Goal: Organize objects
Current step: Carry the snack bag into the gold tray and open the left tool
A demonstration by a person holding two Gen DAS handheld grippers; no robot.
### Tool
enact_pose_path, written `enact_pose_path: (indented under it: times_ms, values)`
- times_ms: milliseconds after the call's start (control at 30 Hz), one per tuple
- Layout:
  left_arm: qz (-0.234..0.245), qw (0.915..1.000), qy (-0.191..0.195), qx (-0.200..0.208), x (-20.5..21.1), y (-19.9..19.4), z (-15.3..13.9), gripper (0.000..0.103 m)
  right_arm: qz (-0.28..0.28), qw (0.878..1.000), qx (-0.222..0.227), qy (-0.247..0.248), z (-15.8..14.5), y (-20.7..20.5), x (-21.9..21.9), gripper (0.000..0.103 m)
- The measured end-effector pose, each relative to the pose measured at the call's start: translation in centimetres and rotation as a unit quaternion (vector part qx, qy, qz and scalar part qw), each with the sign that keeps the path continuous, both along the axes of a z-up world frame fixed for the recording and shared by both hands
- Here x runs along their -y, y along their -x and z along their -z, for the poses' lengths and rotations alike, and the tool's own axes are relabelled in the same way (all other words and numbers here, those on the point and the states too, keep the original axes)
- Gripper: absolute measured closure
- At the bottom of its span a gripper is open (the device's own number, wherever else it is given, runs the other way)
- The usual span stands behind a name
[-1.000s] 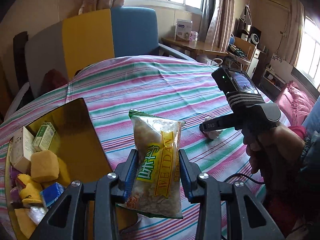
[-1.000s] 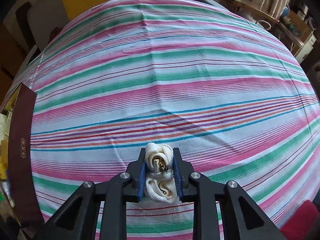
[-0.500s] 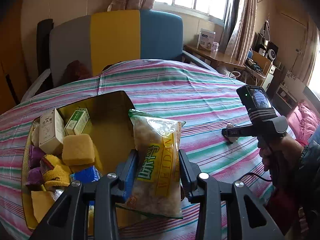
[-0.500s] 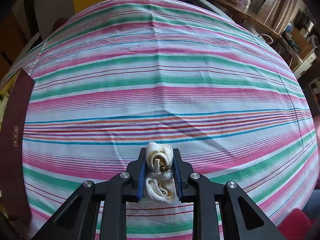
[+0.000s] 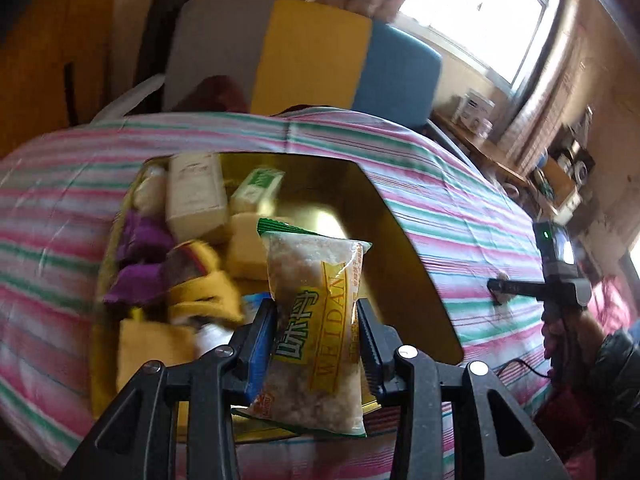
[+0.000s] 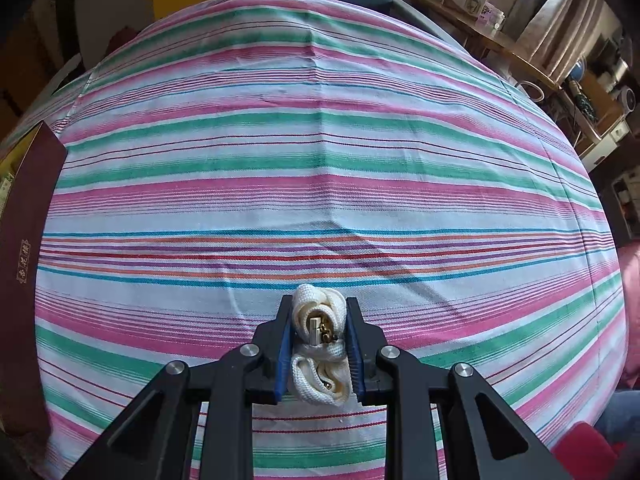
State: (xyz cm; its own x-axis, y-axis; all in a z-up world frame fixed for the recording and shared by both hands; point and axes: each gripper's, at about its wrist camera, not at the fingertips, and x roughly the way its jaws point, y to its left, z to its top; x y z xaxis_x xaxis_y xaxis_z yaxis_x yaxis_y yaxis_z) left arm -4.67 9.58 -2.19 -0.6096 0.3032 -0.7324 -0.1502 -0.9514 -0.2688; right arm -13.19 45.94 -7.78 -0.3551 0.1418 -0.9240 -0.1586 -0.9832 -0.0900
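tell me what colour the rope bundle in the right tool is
Cream white rope bundle, clearest in the right wrist view.

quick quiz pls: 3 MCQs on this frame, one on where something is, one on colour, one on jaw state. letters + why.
1. Where is the snack bag?
A. Flat on the tablecloth
B. Between the left gripper jaws, in front of the gold-lined box
C. On the chair

2. What colour is the rope bundle?
A. Off-white
B. Purple
C. Black

3. How do the right gripper jaws stand?
A. Wide open over bare cloth
B. Shut on nothing
C. Shut on the rope bundle

Key:
1 B: the left wrist view shows the bag upright, pinched on both sides, with the box behind it.
2 A: the woven cord is cream-white against the striped tablecloth.
3 C: both blue pads press against the bundle's sides.
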Motion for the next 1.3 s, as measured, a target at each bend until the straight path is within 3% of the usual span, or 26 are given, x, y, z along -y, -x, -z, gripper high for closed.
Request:
enact_pose_path:
  times_ms: [167,333,567,833,1100,1300]
  values:
    - [-0.035,0.9991,-0.019,0.018,3.3,-0.6,0.8,0.064,-0.002,1.000,0.001,0.000,0.7,0.3,0.1,0.079]
    - [-0.022,0.9987,-0.035,0.030,1.5,1.0,0.8,0.064,-0.005,1.000,0.002,-0.007,0.8,0.4,0.5,0.079]
    - [-0.024,0.9963,-0.071,0.042,-2.3,7.1,0.6,0.064,-0.008,1.000,0.003,-0.013,0.9,0.5,0.5,0.079]
    - [-0.055,0.9894,-0.105,0.084,-4.2,13.3,2.9,0.064,-0.010,1.000,0.004,-0.015,1.0,0.6,0.4,0.079]
    - [-0.083,0.9907,-0.036,0.101,-5.1,16.7,6.3,0.063,-0.007,1.000,0.003,-0.011,1.0,0.7,0.1,0.079]
    - [-0.088,0.9922,-0.017,0.087,-3.0,16.1,5.8,0.063,-0.006,1.000,0.003,-0.010,1.1,0.7,0.0,0.079]
